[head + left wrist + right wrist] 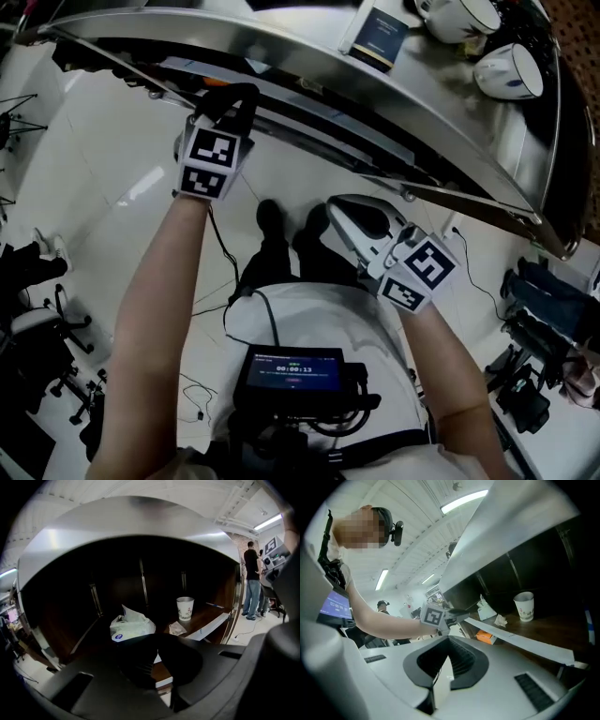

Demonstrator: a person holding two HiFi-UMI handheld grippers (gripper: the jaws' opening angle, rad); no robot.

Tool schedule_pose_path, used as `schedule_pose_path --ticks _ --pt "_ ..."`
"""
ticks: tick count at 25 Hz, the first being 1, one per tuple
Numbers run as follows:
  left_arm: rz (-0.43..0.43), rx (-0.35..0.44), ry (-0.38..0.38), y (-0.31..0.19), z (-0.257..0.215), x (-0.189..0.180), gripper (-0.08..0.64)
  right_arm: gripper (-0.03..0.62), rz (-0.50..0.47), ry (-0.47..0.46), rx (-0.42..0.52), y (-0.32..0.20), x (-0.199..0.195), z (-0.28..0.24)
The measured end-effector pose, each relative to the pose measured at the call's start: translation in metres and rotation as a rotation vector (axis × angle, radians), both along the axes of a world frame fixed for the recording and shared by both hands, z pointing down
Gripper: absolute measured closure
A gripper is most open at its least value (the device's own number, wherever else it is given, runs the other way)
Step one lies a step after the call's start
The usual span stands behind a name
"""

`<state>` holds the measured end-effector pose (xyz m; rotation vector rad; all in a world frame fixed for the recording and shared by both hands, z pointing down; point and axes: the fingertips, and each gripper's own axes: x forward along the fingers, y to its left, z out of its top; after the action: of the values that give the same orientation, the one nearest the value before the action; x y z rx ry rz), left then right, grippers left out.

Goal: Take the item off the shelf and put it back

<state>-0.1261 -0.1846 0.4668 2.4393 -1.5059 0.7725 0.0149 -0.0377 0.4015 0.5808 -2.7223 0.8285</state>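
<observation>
Before the shelf (394, 127), left claw (157, 660) and right claw (446, 666) are both clenched, empty.

A small dark screen (292, 372) glows with a running timer. Left of the screen, a wheeled office chair (30, 326) stands on the white floor (103, 159). Right of it lie dark bundles (536, 295). Far beyond it, up to the right, sit two white mugs (509, 72) and a dark booklet (380, 36).
</observation>
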Motion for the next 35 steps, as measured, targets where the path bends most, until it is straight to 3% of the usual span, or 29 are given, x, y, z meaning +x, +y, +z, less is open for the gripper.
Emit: schedule_pose_path --ticks 4,12,16,22,35 --pt "0.010 0.002 0.035 0.027 -0.020 0.005 0.557 0.588 0.012 -0.018 0.031 -0.002 0.006 -0.009" --pt "0.120 0.042 0.087 0.071 -0.071 0.033 0.555 0.588 0.036 -0.057 0.108 -0.009 0.011 -0.035" --pt "0.178 0.054 0.159 0.092 -0.093 0.048 0.555 0.588 0.036 -0.069 0.157 -0.011 0.011 -0.050" --pt "0.168 0.069 0.293 0.123 -0.132 0.060 0.555 0.588 0.032 -0.094 0.198 -0.007 0.012 -0.071" --pt "0.231 0.124 0.373 0.148 -0.199 0.082 0.555 0.588 0.042 -0.154 0.242 -0.002 0.023 -0.108"
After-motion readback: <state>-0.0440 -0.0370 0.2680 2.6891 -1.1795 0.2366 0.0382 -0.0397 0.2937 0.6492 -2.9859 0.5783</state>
